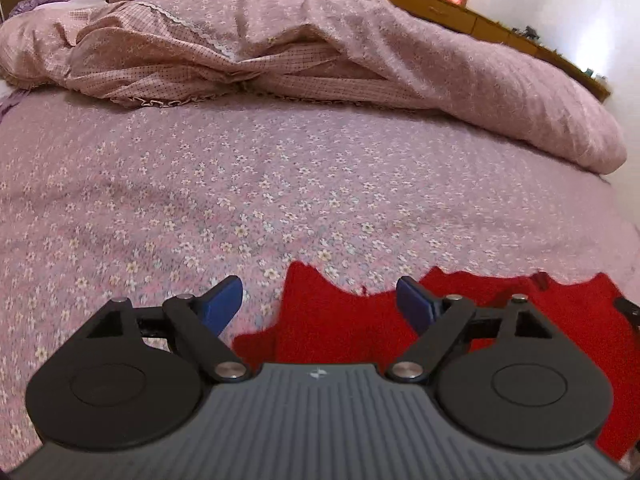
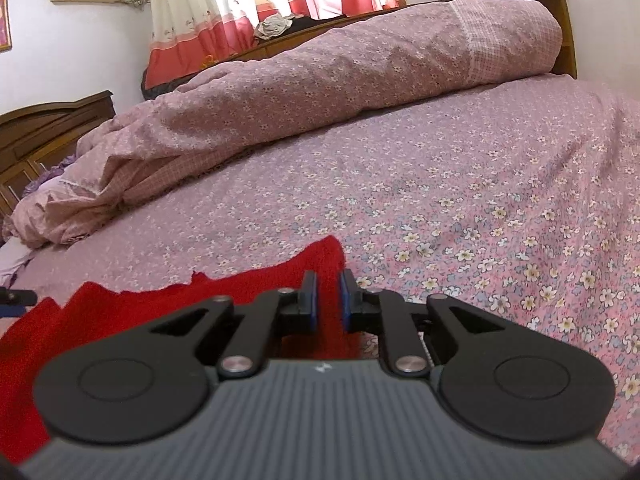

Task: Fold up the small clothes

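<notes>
**Red garment pinched by the right tongs, left tongs spread above it**

The right tongs (image 2: pixel 327 300) are seen nearly closed, their blue pads (image 2: pixel 311 300) pressed on a raised fold of the red garment (image 2: pixel 140 304), which is gripped at its corner. From there the red cloth is spread leftward and downward in the right wrist view, lying on the bed (image 2: pixel 480 208).

The left tongs (image 1: pixel 320 306) are held wide apart, and nothing is gripped between their blue fingers (image 1: pixel 222 304). The red garment (image 1: pixel 340 332) is seen below and between them, reaching past the right-hand finger to the picture's right edge; the left-hand finger stands over bare flowered sheet. Whether the fingers touch the cloth cannot be told.

Beyond the garment, the flowered pink sheet is stretched across the bed. At its far side a bunched pink quilt (image 1: pixel 320 48) is heaped, and a wooden headboard (image 2: pixel 52 128) is visible behind it.
</notes>
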Demonstrator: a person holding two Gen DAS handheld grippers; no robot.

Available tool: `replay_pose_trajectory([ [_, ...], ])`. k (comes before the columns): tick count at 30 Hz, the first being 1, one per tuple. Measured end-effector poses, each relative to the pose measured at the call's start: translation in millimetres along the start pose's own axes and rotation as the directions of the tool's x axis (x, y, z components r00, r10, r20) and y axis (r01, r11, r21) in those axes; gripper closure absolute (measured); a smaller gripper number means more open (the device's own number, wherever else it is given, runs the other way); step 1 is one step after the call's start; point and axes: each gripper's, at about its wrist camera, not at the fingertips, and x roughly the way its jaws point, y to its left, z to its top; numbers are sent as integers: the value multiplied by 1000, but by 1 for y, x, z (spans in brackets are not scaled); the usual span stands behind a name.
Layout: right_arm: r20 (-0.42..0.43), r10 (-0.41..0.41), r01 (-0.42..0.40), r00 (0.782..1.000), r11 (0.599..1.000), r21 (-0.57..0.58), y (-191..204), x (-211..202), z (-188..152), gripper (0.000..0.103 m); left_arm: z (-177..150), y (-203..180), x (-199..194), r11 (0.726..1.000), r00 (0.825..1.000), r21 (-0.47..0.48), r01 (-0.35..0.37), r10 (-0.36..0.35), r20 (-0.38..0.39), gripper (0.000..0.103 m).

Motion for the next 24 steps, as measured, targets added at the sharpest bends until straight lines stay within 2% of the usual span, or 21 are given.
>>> replay_pose_trajectory([
  [1,-2,3,-3,1000,1000,-1,0,0,1,87,2,-1,6,1000,1000,-7,-2,2,-13,20],
  [3,-7,7,-7,1000,1000,-5,0,0,3,86,4,0,13,1000,999,-22,16,-17,-43,49],
  [4,-8,8,-9,1000,1000,-8,0,1,4,86,4,0,17,999,997,-27,21,-23,-67,72],
  [5,-10,10,-10,1000,1000,-11,1,1,5,86,3,1,18,999,997,-37,12,-14,-73,83],
  [7,-12,10,-11,1000,1000,-18,1,1,6,86,1,5,12,998,998,-56,27,-30,-52,87],
  [10,2,19,-19,1000,999,-35,2,-2,6,86,0,9,-14,998,999,-65,21,-19,39,90],
  [12,52,42,-40,998,998,-42,4,-12,7,89,1,11,-32,998,994,-57,-1,7,105,91],
  [14,130,88,-85,988,996,-34,7,-26,9,89,4,14,-39,999,990,-41,-35,41,138,91],
  [16,180,98,-90,979,995,-48,14,-34,13,90,8,20,-31,998,992,-43,-44,48,116,91],
  [18,182,48,-34,982,996,-80,20,-28,13,90,8,21,-17,997,995,-43,-63,66,77,91],
  [21,99,-18,26,995,997,-76,17,-5,8,90,2,20,6,994,993,-19,-110,110,33,90],
  [24,10,-83,83,997,995,-59,6,13,1,89,-14,24,23,991,991,-25,-132,131,-22,90],
])
